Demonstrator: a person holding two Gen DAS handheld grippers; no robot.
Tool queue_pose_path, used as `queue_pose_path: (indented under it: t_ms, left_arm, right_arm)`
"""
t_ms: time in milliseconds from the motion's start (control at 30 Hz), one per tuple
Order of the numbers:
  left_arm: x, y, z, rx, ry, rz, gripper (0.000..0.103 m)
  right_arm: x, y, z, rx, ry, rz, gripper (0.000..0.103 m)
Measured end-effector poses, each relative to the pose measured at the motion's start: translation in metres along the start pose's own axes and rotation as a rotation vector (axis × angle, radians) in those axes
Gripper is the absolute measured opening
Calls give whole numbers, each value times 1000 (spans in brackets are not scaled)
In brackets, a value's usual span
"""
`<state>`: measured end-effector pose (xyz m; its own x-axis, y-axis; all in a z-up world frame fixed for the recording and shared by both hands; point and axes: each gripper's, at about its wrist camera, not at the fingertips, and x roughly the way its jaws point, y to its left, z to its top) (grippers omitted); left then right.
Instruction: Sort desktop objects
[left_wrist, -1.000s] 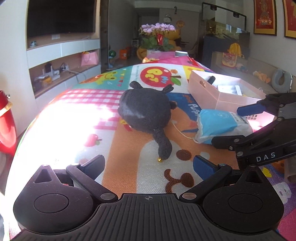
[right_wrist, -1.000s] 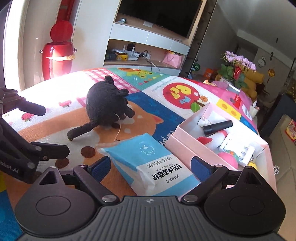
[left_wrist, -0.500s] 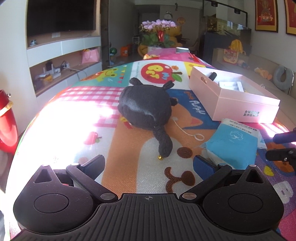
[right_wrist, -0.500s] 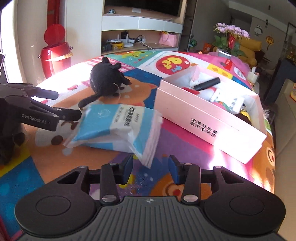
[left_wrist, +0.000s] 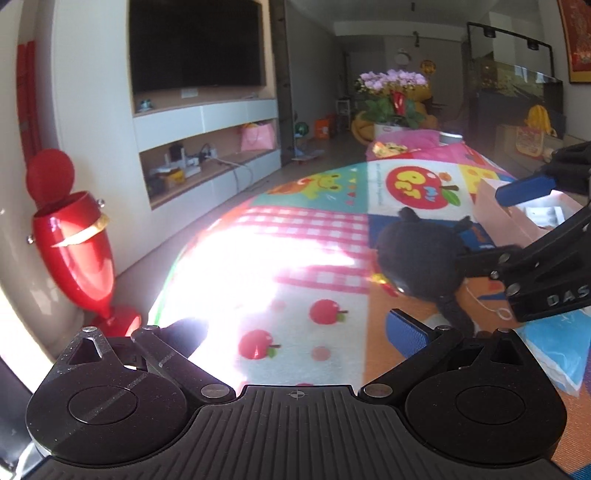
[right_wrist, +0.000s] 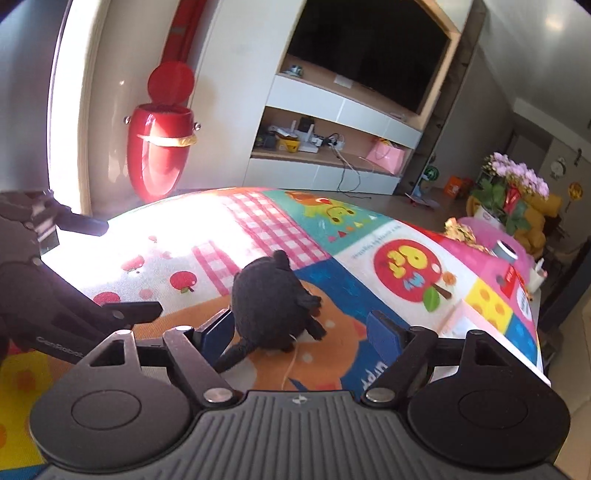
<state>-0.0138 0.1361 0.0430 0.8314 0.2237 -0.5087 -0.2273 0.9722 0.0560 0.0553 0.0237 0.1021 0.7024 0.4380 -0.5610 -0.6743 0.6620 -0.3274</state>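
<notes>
A black plush toy lies on the colourful play mat. My right gripper is open, its blue pads on either side of the toy's near end, not closed on it. In the left wrist view the toy sits at the right with the right gripper spread around it. My left gripper is open and empty, over the sunlit mat left of the toy. A blue tissue pack lies at the right edge. The pink box stands behind the toy.
A red bin stands on the floor past the mat's far left edge. A TV unit with shelves lines the wall behind. A flower pot and small items sit at the mat's far end.
My right gripper let go of the blue tissue pack, opened, and moved left over the black plush toy. My left gripper swung left, away from the toy.
</notes>
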Motion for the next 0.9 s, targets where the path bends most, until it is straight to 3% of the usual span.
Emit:
queue_pose_path:
  t_ms: [133, 233, 333, 400, 500, 600, 667, 800, 900]
  left_arm:
    - [2, 27, -2, -95, 16, 24, 103]
    - [2, 33, -5, -107, 19, 11, 103]
    - [1, 30, -8, -103, 17, -26, 103]
    - [2, 27, -8, -103, 15, -52, 103]
    - [0, 22, -8, -103, 5, -69, 103]
    - [-1, 20, -6, -108, 2, -73, 103]
    - [-2, 17, -4, -105, 2, -76, 103]
    - [-6, 7, -2, -75, -1, -112, 103]
    - [-8, -5, -1, -49, 8, -162, 103]
  right_arm:
    - [64, 26, 19, -66, 93, 1, 79]
    - [101, 25, 23, -4, 191, -3, 77]
    - [103, 10, 25, 86, 219, 34, 67]
    - [91, -4, 27, 193, 231, 110, 67]
    - [65, -33, 23, 455, 240, 317, 67]
    - [55, -50, 0, 680, 271, 520, 67]
    - [61, -52, -19, 765, 307, 579, 68]
    - [62, -48, -33, 712, 300, 473, 71]
    - [51, -55, -36, 672, 261, 417, 80]
